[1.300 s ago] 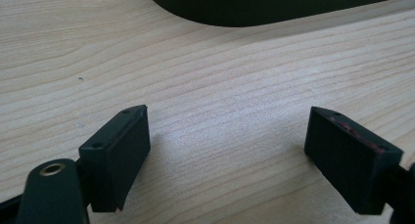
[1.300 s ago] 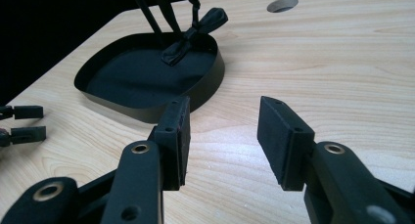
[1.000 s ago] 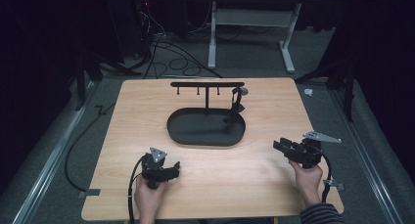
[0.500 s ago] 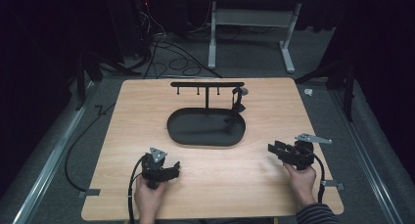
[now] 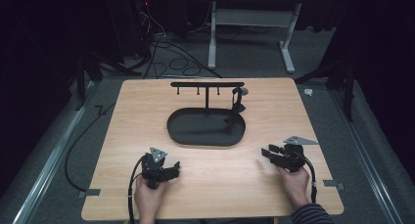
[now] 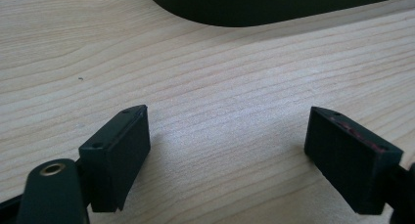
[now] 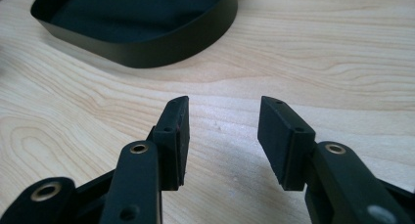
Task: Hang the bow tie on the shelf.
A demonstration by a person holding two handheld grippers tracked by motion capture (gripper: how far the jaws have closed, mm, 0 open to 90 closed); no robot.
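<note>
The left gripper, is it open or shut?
Open. In its own view the left gripper has its two jaws far apart, with bare table between them and nothing held.

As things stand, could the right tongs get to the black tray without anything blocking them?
Probably yes. The right tongs are open and hold nothing, and bare wood lies between them and the black tray, whose near wall faces them.

One desk (image 5: 122,136). One black oval tray (image 5: 205,142) bearing one T-shaped rack (image 5: 207,84); one small dark item (image 5: 238,102) hangs from the rack. Two hand-held units: left gripper (image 5: 172,168) and right gripper (image 5: 267,152), each with two jaws.
</note>
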